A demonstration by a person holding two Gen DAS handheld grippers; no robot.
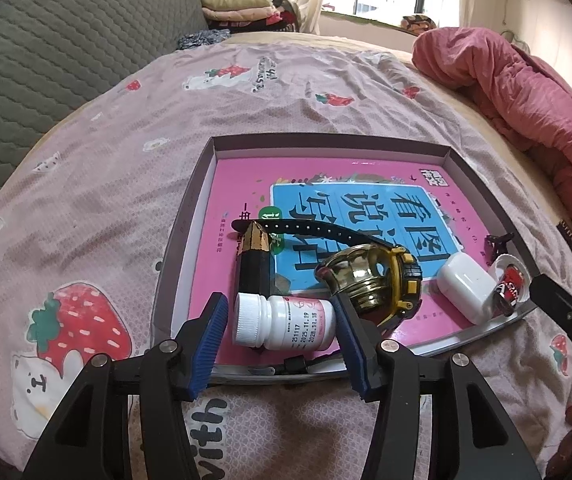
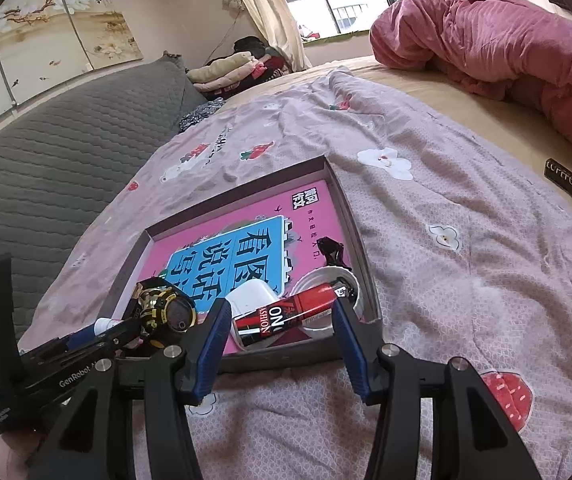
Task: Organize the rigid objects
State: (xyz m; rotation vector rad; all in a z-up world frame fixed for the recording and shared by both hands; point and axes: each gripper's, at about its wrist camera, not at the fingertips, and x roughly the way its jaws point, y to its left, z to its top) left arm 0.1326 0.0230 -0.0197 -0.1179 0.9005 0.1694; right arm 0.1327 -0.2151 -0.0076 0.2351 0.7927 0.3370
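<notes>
A shallow box tray (image 1: 190,216) lined with a pink and blue book lies on the bed. In it are a white pill bottle (image 1: 282,322) on its side, a black and gold lipstick (image 1: 253,260), a gold cap (image 1: 359,280), a yellow-black watch (image 1: 405,280), a white earbud case (image 1: 465,286) and a red tube (image 1: 509,282) in a white lid. My left gripper (image 1: 282,320) is open with the pill bottle between its fingers. My right gripper (image 2: 282,316) is open around the red tube (image 2: 286,314), beside the earbud case (image 2: 250,294) and watch (image 2: 170,312).
The tray (image 2: 359,240) rests on a strawberry-print sheet (image 1: 126,168). A crumpled pink duvet (image 2: 485,40) lies at the right. A grey quilted headboard (image 2: 46,160) is at the left. Folded clothes (image 1: 238,6) are stacked by the window. A black hair clip (image 2: 333,250) lies in the tray.
</notes>
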